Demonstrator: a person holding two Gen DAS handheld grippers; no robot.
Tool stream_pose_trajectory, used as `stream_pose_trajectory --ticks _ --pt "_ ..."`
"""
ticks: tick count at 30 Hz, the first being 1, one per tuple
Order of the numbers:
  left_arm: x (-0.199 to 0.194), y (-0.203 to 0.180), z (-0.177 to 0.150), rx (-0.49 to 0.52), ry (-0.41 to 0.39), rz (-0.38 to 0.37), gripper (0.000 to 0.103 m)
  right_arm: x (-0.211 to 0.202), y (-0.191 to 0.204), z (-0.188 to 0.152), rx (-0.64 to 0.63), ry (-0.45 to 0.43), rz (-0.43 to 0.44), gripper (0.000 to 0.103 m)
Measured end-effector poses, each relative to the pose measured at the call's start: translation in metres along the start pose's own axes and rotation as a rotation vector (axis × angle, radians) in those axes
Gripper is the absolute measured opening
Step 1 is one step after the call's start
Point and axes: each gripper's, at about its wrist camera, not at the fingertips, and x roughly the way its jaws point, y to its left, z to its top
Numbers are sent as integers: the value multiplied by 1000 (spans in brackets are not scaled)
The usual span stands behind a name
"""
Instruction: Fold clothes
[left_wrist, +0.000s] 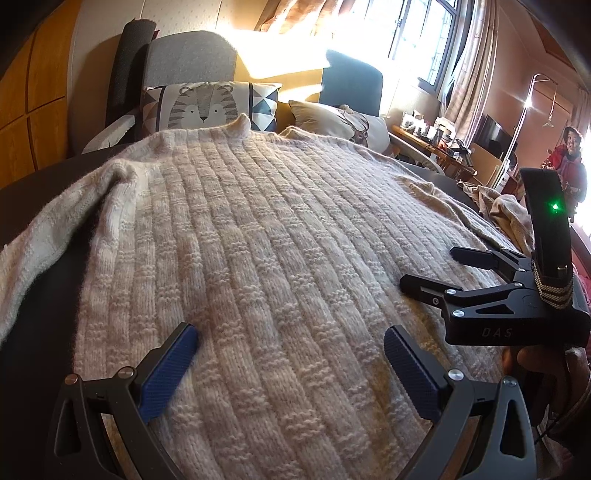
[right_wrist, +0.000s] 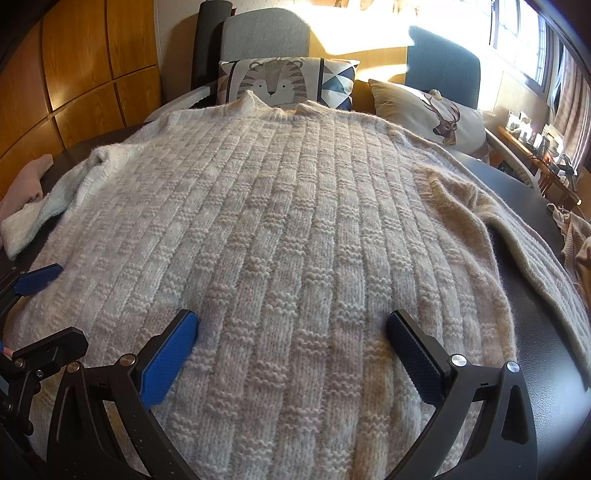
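A cream knitted sweater (left_wrist: 258, 240) (right_wrist: 288, 229) lies spread flat on a dark table (left_wrist: 33, 177) (right_wrist: 546, 332), collar at the far end, one sleeve draped to each side. My left gripper (left_wrist: 290, 341) hovers open over the sweater's near hem, nothing between its blue pads. My right gripper (right_wrist: 291, 328) is open too, just above the hem a little further right. In the left wrist view the right gripper (left_wrist: 439, 269) shows at the right edge, held by a hand. The left gripper's blue fingertip (right_wrist: 40, 278) pokes in at the left of the right wrist view.
Behind the table stand a grey chair with a tiger cushion (right_wrist: 284, 79) and a blue chair with a deer cushion (right_wrist: 432, 114). A pink cloth (right_wrist: 26, 181) lies at the table's left edge, more beige knitwear (left_wrist: 506, 214) at the right. A person in red (left_wrist: 569, 158) stands far right.
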Motion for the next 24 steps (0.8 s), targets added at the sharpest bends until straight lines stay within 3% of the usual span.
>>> stream_pose_trajectory --ticks 14,24 --pt "-1 -1 -1 -3 -11 1 103 0 0 -1 1 -5 0 103" --pt "-4 8 1 -59 -22 -53 103 -1 0 -1 -1 -6 -3 103"
